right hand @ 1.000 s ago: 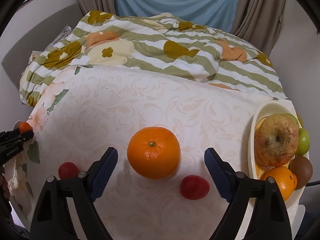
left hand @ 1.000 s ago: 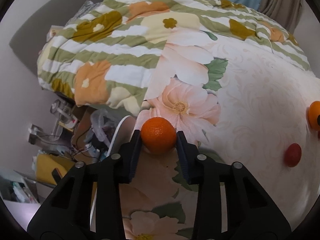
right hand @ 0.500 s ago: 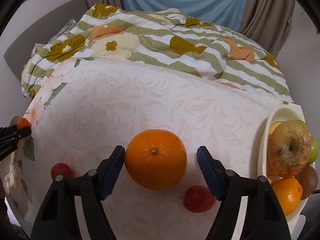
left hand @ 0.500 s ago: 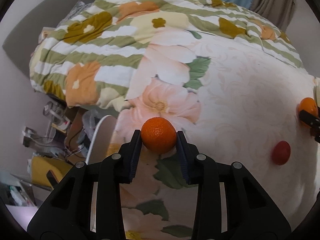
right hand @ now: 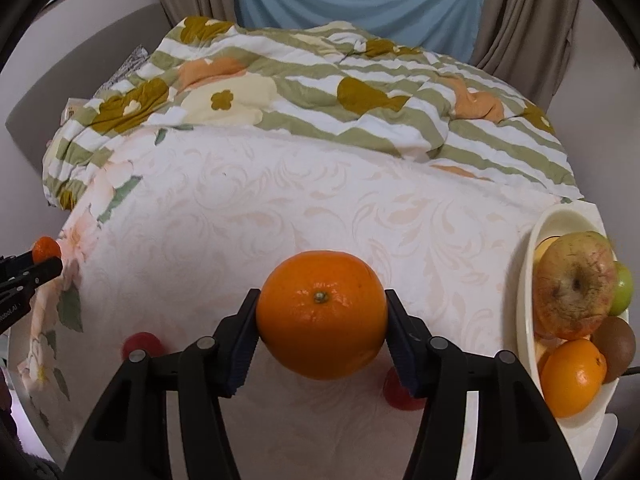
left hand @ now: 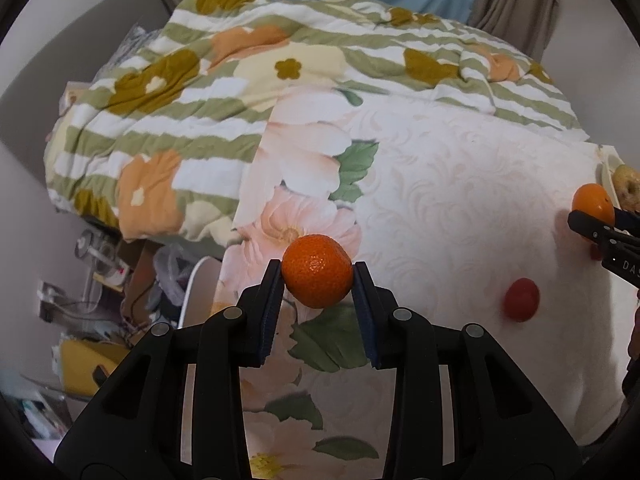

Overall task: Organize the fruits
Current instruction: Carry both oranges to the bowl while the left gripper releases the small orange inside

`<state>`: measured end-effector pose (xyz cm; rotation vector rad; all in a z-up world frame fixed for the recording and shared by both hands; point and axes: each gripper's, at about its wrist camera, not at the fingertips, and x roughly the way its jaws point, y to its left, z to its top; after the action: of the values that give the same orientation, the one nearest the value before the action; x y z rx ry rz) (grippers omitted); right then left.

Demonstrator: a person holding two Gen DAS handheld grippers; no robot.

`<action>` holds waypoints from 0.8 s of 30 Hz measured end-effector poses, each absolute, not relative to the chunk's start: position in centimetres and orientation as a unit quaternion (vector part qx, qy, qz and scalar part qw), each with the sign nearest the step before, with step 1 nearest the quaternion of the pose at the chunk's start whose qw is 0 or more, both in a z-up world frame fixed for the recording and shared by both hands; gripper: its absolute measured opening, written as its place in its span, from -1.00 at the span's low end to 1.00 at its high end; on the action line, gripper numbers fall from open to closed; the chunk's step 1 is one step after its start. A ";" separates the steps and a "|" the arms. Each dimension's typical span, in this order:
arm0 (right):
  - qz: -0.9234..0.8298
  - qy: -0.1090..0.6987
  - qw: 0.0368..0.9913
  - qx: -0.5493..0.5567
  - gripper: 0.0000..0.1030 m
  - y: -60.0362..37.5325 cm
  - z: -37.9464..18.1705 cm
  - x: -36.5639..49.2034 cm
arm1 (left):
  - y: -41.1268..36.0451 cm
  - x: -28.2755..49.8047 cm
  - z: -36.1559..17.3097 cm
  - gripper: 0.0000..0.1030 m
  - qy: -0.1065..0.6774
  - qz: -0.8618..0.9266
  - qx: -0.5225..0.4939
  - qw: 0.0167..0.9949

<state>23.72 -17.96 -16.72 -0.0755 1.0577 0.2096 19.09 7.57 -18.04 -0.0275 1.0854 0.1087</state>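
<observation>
A small mandarin (left hand: 317, 271) is held between the pads of the left tool (left hand: 318, 280), at the centre of the left wrist view, raised clear of the flowered bed sheet (left hand: 460, 184) below it. In the right wrist view the same tool and fruit are seen only at the far left edge, largely cut off.

A large orange (right hand: 322, 314) is gripped by the right tool (right hand: 320, 320) at the lower centre of the right wrist view; the jaws have just been closing and both pads are now pressed against its sides. Whether the orange is lifted off the sheet cannot be told. In the left wrist view this tool is clipped by the right edge, with only part of the orange visible.

Two small red fruits lie on the sheet. One (right hand: 140, 344) is partly covered by the right tool's left finger; the other (right hand: 396, 394) is mostly hidden behind its right finger. Their kind cannot be determined.

A cream bowl (right hand: 524, 300) is cut off at the right edge of the right wrist view. An apple (right hand: 574, 290), a second orange (right hand: 572, 376), a kiwi (right hand: 616, 344) and a partly hidden green fruit (right hand: 624, 290) are held in it. A striped quilt (right hand: 320, 92) is bunched across the upper frame.
</observation>
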 end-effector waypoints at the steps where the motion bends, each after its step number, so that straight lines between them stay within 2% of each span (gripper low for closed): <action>1: 0.097 0.500 0.860 -0.033 0.06 -17.9 -16.3 23.5 | 7.5 19.1 -17.6 -0.19 0.513 0.047 -0.011 0.857; 13: 0.053 0.457 0.888 0.006 0.05 -17.6 -10.4 20.2 | 7.0 18.4 -12.3 -0.19 0.464 -0.027 0.020 0.885; 24: -0.016 0.442 0.896 0.048 0.05 -19.3 -6.7 16.2 | 3.5 19.1 -7.8 -0.19 0.419 -0.145 0.038 0.895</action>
<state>16.20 -19.31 -6.69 0.0988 0.9158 -0.0335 19.14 3.47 -7.78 0.0794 0.8689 -0.3004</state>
